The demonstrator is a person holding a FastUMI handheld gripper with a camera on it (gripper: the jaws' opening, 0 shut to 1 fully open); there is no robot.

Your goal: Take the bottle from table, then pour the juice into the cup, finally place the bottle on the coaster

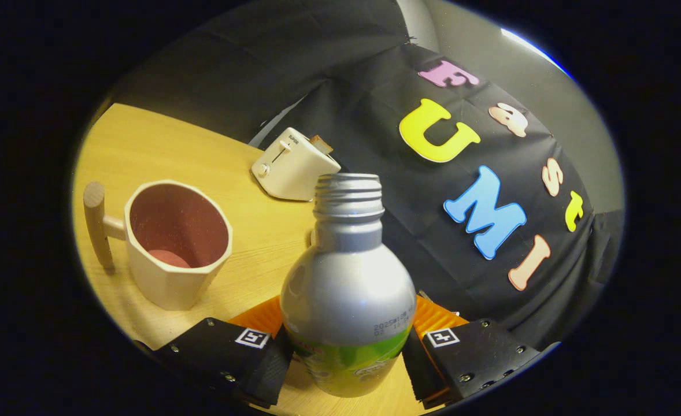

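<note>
A silver bottle with a green label and an open threaded neck stands between my fingers, and my gripper is shut on its lower body. The view is tilted. Behind the bottle's base an orange ribbed coaster shows on both sides; whether the bottle rests on it I cannot tell. To the left, beyond the fingers, a cream cup with a reddish inside and a wooden handle stands on the wooden table.
A cream toaster with a slice sticking out sits at the table's far edge, beyond the bottle's neck. The black cloth wall hangs close behind the table on the right.
</note>
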